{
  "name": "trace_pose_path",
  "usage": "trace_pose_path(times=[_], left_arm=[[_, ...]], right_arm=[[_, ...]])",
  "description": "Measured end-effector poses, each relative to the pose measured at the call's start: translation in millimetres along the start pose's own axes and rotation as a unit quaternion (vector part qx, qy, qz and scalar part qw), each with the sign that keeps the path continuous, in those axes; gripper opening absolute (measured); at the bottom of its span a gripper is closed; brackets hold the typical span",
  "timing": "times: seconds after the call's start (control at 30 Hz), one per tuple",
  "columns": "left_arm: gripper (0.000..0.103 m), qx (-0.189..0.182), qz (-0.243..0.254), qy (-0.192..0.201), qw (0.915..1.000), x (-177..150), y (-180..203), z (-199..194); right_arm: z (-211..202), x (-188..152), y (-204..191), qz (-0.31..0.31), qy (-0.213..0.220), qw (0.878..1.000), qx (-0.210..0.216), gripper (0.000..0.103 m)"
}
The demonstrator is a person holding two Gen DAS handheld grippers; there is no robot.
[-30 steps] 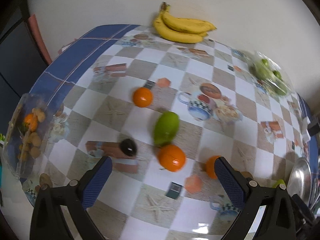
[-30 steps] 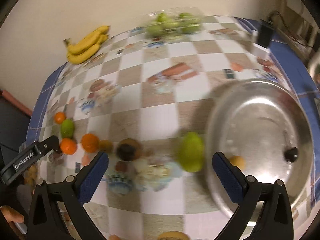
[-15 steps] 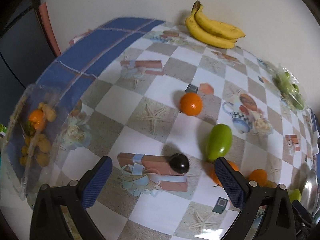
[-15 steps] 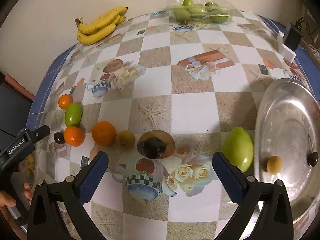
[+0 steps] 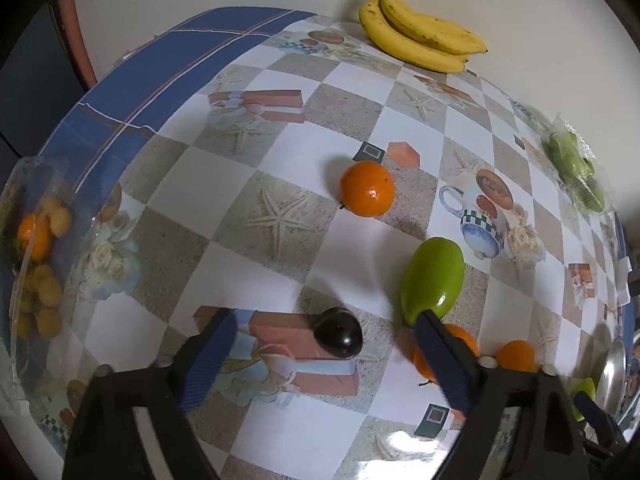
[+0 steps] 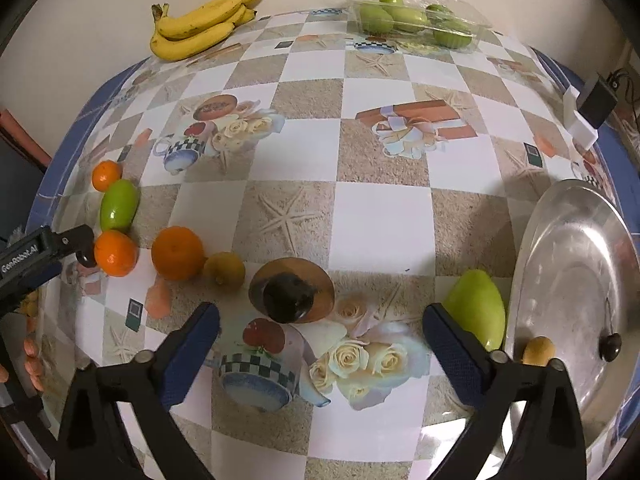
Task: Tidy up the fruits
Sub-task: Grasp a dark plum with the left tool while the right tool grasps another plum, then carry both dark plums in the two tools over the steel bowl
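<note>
My left gripper (image 5: 324, 342) is open, low over the table, with a dark plum (image 5: 338, 333) between its fingers, untouched. A green mango (image 5: 433, 283) and an orange (image 5: 367, 193) lie beyond it; two more oranges (image 5: 515, 355) sit by the right finger. My right gripper (image 6: 320, 330) is open above a second dark plum (image 6: 288, 297). A green mango (image 6: 478, 309) lies beside the steel plate (image 6: 576, 292), which holds a small yellow fruit (image 6: 538, 350) and a dark cherry (image 6: 610, 347). The right wrist view also shows oranges (image 6: 177, 253), a lemon (image 6: 224, 270) and the left gripper (image 6: 60, 242).
Bananas (image 5: 420, 38) lie at the table's far edge by the wall. A clear box of green fruit (image 6: 416, 18) stands at the back. A clear container of small yellow fruit (image 5: 38, 256) sits at the left edge. A charger block (image 6: 590, 110) lies at the right.
My left gripper has swung left and moved down to the dark plum. My right gripper has pulled back left from the plate and now sits over the second plum.
</note>
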State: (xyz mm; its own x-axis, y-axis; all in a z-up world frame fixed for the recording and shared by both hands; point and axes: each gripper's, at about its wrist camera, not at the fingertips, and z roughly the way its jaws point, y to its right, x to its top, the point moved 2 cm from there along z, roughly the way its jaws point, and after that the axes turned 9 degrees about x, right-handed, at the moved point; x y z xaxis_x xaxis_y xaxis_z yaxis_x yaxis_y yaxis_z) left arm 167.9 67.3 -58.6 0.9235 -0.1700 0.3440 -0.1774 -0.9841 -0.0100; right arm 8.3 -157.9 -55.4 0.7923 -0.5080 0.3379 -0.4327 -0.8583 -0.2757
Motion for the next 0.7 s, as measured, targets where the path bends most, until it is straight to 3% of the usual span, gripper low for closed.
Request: trace_pose_path(times=[0.03,0.1,0.27,0.47,0.7], left_arm=[[0.084,-0.003,0.0,-0.002,1.0,0.5,-0.3,0.3],[0.076,-0.018,-0.006,-0.008,0.9998,0.8,0.5,3.3],[0.049,-0.027,-0.014,-0.017,0.9994,0.5,0.6,7.4],[0.031,-0.031,-0.015,-0.021,0.9992,0.5,-1.0,8.3],[0.027,-0.031,-0.005,-0.019,0.9993,1.0,5.0,6.1]], right_arm=[[1.4,0.6,0.5,0.002,-0.003,1.0,0.001,0.078],[5.0,1.1,1.3,0.003,-0.008,1.0,0.0,0.067],[8.4,2.3,-1.4,0.003,-0.013,1.0,0.014,0.052],[6.9,3.6,-4.3,0.002,-0.01,1.0,0.028,0.036],[8.0,4.6,-5.4,0.007,-0.012,0.999,0.042,0.028]])
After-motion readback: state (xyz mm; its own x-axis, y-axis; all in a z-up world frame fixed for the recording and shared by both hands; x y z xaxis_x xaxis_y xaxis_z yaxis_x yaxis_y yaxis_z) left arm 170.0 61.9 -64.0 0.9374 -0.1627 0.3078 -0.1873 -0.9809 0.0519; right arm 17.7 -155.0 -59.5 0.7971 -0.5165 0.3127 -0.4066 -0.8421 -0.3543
